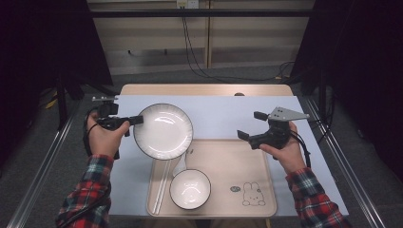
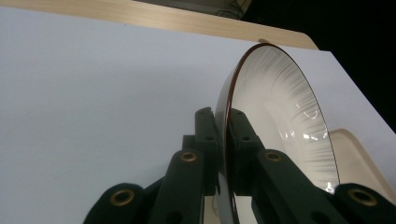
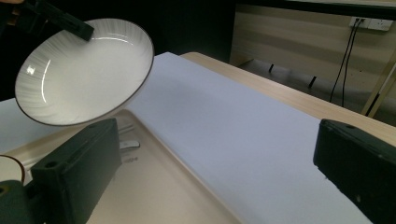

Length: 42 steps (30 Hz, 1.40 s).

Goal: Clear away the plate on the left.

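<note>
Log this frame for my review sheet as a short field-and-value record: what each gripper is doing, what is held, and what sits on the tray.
left gripper: shut on the rim of the plate
plate state: lifted clear of the table, tilted, over the tray's far left corner
right gripper: open, nothing between its jaws, above the tray's far right edge
tray: beige, on the white sheet, rabbit drawing near its right front
on the tray: small bowl, chopsticks, spoon

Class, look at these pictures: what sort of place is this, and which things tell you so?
Probably a lab recording bench, not a dining room: dark curtains, metal rails and hand-held grippers, with the left gripper clamping a plate.
</note>
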Motion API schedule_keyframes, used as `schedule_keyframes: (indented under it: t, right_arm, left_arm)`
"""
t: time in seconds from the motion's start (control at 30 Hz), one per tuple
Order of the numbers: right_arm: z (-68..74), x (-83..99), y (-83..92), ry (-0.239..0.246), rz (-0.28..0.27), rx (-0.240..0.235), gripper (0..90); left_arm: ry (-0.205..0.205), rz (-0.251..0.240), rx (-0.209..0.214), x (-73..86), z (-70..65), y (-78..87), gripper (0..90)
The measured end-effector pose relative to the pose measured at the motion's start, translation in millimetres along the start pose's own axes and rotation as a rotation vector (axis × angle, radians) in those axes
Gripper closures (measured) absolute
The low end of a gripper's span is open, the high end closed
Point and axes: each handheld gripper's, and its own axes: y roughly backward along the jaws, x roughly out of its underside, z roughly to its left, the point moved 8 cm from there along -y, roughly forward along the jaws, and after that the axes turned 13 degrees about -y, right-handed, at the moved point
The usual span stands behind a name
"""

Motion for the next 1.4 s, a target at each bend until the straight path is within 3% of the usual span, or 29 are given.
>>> schedule_keyframes:
  t: [0.4, 0.5, 0.63, 0.83, 1.1, 1.23, 1.3, 1.33, 1.4]
  right_arm:
    - [1.3, 3.6, -14.8, -0.088, 0.021, -0.044, 5.6]
    - [4.7, 4.3, -18.0, -0.079, 0.038, -0.047, 6.4]
    - [7.3, 4.7, -22.0, -0.108, 0.046, -0.068, 9.4]
    - [4.8, 11.9, -28.1, -0.153, 0.089, -0.091, 16.0]
    - [10.5, 19.5, -35.9, -0.147, 0.136, -0.126, 30.4]
    - [14.9, 19.0, -35.7, -0.157, 0.133, -0.165, 40.6]
    - [19.7, 19.5, -35.5, -0.186, 0.142, -0.198, 45.4]
    - [23.9, 19.5, -35.8, -0.196, 0.147, -0.222, 46.4]
    - [27.2, 19.6, -35.9, -0.216, 0.166, -0.227, 45.3]
  left_arm:
    - [-0.068, -0.001, 0.094, -19.8, -53.6, -29.8, 84.9]
    - [-0.087, -0.005, 0.12, -22.5, -68.4, -35.1, 84.9]
    - [-0.104, -0.009, 0.148, -24.5, -83.5, -38.8, 84.9]
    - [-0.123, -0.005, 0.181, -26.0, -99.2, -43.7, 84.8]
    - [-0.124, -0.02, 0.223, -28.2, -115.4, -46.9, 84.7]
    - [-0.139, -0.028, 0.228, -29.1, -121.8, -47.3, 84.4]
    - [-0.155, -0.031, 0.237, -29.6, -126.4, -46.5, 84.2]
    - [-0.16, -0.032, 0.241, -29.9, -128.3, -46.2, 84.1]
    - [-0.172, -0.033, 0.247, -30.3, -131.3, -45.5, 84.0]
